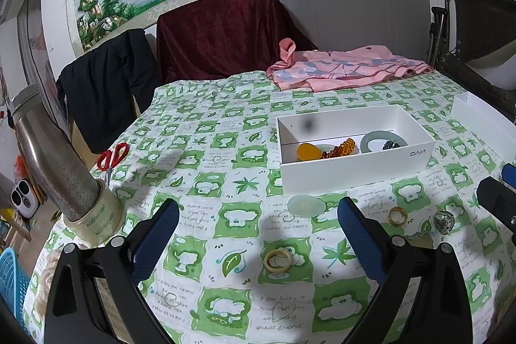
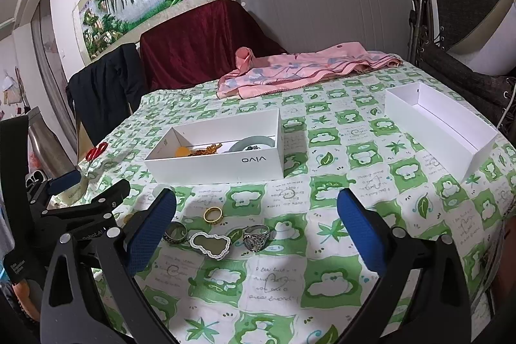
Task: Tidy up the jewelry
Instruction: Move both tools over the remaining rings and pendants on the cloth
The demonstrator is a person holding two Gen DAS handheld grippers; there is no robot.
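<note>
A white box point(image 1: 351, 173) point(image 2: 225, 165) on the green checked cloth holds an orange stone point(image 1: 309, 151), amber beads point(image 1: 340, 148) and a jade bangle point(image 1: 383, 141). My left gripper point(image 1: 258, 215) is open and empty above a cream ring point(image 1: 277, 260), with a pale oval stone point(image 1: 303, 206) between its fingertips. A gold ring point(image 1: 397, 216) point(image 2: 213, 215) and a silver ring point(image 1: 444, 221) point(image 2: 256, 237) lie to its right. My right gripper point(image 2: 256, 211) is open and empty above the silver ring, a gourd pendant point(image 2: 210, 244) and another silver ring point(image 2: 175, 232).
An empty white box lid point(image 2: 441, 124) lies at the right. A pink cloth point(image 1: 345, 68) lies at the table's far edge. Red scissors point(image 1: 111, 158), a tape roll point(image 1: 96, 224) and a steel flask point(image 1: 48, 150) stand at the left. Draped chairs stand behind.
</note>
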